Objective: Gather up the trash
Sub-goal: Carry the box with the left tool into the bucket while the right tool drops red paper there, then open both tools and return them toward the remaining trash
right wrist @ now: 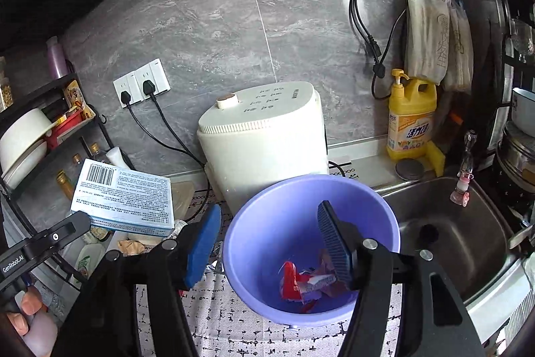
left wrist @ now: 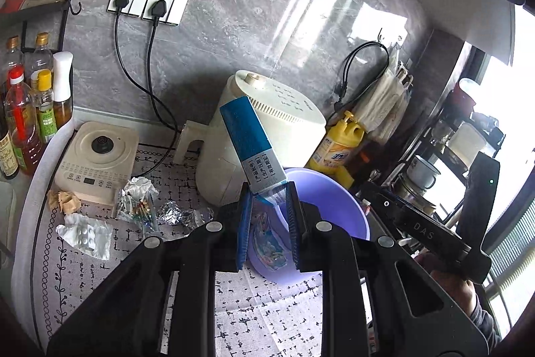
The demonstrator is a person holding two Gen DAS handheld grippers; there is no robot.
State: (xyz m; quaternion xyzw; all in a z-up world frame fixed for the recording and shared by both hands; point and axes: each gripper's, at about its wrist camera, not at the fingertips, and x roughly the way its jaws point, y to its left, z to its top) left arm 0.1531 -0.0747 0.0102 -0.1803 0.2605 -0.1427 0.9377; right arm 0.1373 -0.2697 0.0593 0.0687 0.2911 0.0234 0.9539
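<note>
My left gripper (left wrist: 267, 189) grips the blue box (left wrist: 249, 143) above the purple bin (right wrist: 311, 243), ready to drop; my right gripper's (right wrist: 267, 240) fingers hang released over the red wrapper (right wrist: 301, 285) inside it.

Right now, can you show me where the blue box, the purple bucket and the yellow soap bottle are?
blue box (left wrist: 249, 144): left wrist view, its blue side.
purple bucket (right wrist: 267, 223): right wrist view, inner wall.
yellow soap bottle (right wrist: 412, 122): right wrist view, front label.
</note>
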